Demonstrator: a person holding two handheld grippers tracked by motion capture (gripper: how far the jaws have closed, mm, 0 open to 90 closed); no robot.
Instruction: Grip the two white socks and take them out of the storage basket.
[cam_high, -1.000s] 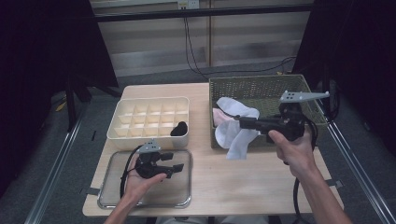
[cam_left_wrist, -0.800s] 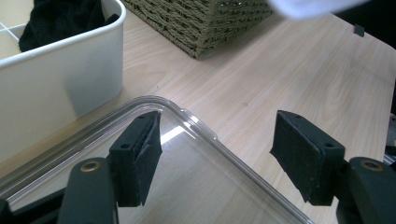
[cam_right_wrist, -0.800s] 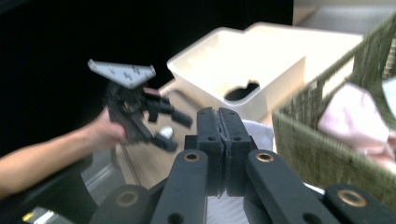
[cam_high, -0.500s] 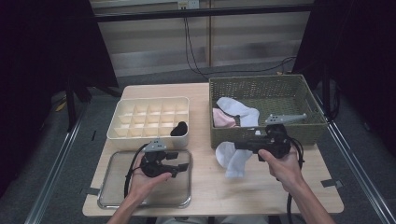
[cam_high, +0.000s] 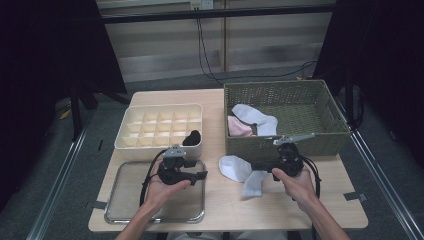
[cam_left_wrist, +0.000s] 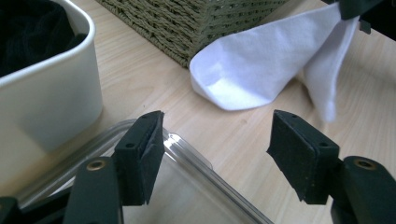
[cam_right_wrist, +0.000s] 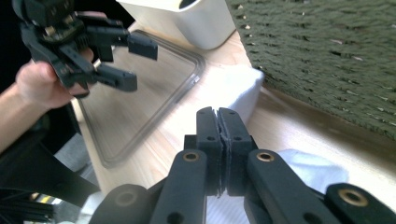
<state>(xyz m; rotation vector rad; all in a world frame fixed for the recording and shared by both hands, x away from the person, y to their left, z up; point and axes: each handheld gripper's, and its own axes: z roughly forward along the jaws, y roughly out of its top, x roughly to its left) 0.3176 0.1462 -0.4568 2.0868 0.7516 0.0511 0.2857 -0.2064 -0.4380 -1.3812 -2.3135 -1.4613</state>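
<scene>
A white sock (cam_high: 237, 167) lies partly on the table in front of the green wicker basket (cam_high: 300, 142). One end is pinched in my right gripper (cam_high: 255, 166), which is shut on it just above the tabletop. In the right gripper view the jaws (cam_right_wrist: 217, 121) are pressed together, with white sock fabric (cam_right_wrist: 238, 88) ahead of and under them. My left gripper (cam_high: 202, 175) hovers over the right edge of the clear tray (cam_high: 120, 210), open and holding nothing. In the left gripper view it (cam_left_wrist: 217, 149) points at the sock (cam_left_wrist: 261, 70).
A cream divided box (cam_high: 150, 127) behind the tray holds a black sock (cam_high: 192, 137) in its near right cell. The basket contains a white sock (cam_high: 252, 116) and a pink one (cam_high: 239, 127). Bare table lies to the right of the tray.
My right gripper has come down from above the basket's front rim to the table, bringing the white sock with it. The left gripper has shifted slightly to the right over the tray.
</scene>
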